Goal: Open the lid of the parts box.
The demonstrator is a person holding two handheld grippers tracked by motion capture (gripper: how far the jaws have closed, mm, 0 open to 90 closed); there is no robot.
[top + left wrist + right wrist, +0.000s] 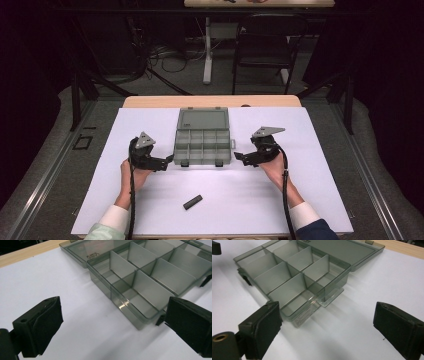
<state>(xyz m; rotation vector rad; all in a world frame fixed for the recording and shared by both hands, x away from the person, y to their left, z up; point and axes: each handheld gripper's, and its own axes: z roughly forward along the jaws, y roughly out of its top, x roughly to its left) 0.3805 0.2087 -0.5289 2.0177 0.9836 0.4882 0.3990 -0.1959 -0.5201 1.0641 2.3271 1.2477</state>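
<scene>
Sitting mid-table on the white mat [150,200], the grey plastic box [202,142] is open, lid flat toward the far edge, w/ its divided compartments showing nothing inside. Left gripper [167,161] is just beside the box's near-left corner, jaws spread wide, nothing btwn them; in the left gripper view the box [140,287] lies ahead and to the right. Right gripper [239,158] is just off the near-right corner, jaws also spread and bare; box [294,277] ahead-left in the right gripper view. Small dark block [192,202] lies nearer the person, apart from both.
</scene>
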